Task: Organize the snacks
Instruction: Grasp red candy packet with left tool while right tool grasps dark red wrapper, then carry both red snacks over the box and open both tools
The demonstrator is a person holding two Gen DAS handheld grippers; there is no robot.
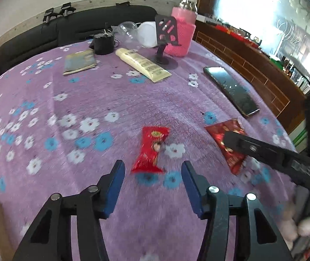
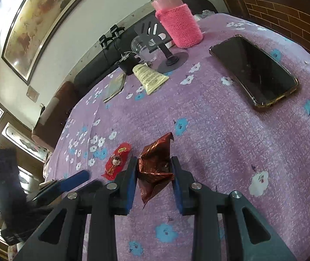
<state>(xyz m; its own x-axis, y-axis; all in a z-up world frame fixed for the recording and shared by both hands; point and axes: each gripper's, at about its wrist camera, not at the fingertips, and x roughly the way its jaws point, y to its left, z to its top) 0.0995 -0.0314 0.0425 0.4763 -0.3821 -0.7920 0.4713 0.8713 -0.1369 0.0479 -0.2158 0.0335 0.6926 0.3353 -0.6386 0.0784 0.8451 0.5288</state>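
Snack packet [image 1: 150,150], bright red, is lying on the purple cloth [image 1: 102,100] at twelve o'clock from the left gripper [image 1: 152,187], long axis running twelve-to-six, jaws standing apart and empty. At three o'clock, the right gripper [image 2: 154,174] is clamping the dark red wrapper [image 2: 156,167].

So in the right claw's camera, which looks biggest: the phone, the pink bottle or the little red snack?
1. Phone, biggest.
2. Pink bottle; it stands farther back, so it may really be bigger.
3. Little red snack, smallest.
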